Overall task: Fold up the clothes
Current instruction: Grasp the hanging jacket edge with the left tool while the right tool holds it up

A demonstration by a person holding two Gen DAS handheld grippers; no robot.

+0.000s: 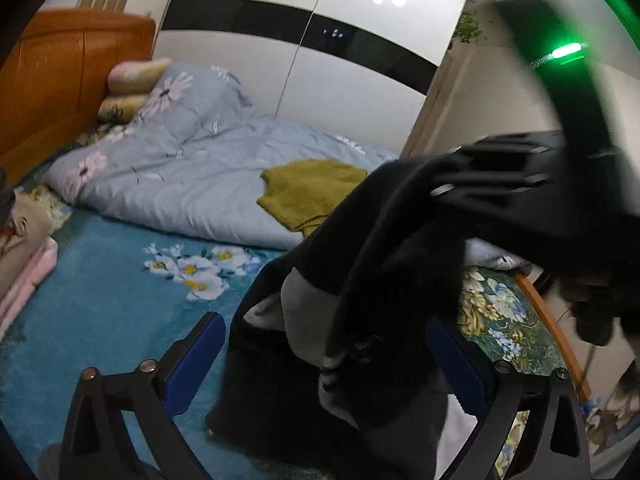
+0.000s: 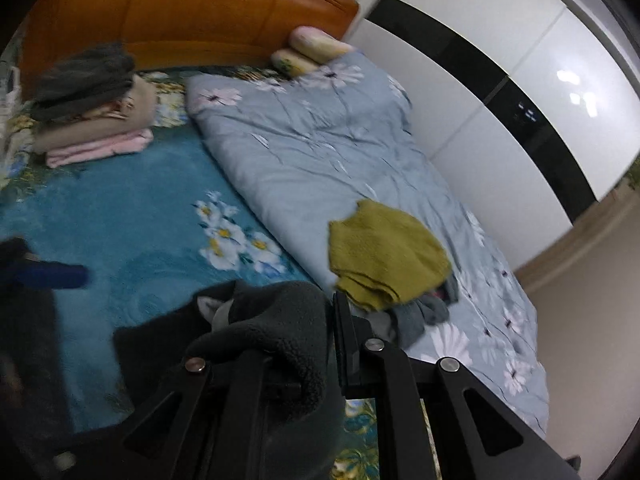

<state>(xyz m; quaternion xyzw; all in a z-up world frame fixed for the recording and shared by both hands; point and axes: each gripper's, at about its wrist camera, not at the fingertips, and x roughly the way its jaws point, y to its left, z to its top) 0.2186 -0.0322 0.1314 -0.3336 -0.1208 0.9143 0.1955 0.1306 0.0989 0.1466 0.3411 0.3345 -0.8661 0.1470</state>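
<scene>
A black fleece garment point(image 1: 360, 280) with a grey lining hangs over the blue bed cover. In the left wrist view my right gripper point(image 1: 440, 188) is shut on its upper edge and holds it up. My left gripper point(image 1: 324, 364) is open, its blue pads point(image 1: 192, 364) on either side of the hanging cloth. In the right wrist view the right gripper point(image 2: 320, 320) is closed on the same dark fleece point(image 2: 264, 332), which drapes over its fingers. An olive knit garment point(image 2: 384, 256) lies on the quilt.
A light blue flowered quilt point(image 2: 320, 152) covers the bed's right half. A stack of folded clothes point(image 2: 88, 108) sits by the wooden headboard point(image 2: 180, 12). Two pillows point(image 2: 308, 52) lie at the head. A white wardrobe point(image 2: 500, 92) stands beyond. Grey clothes point(image 2: 424, 312) lie under the olive knit.
</scene>
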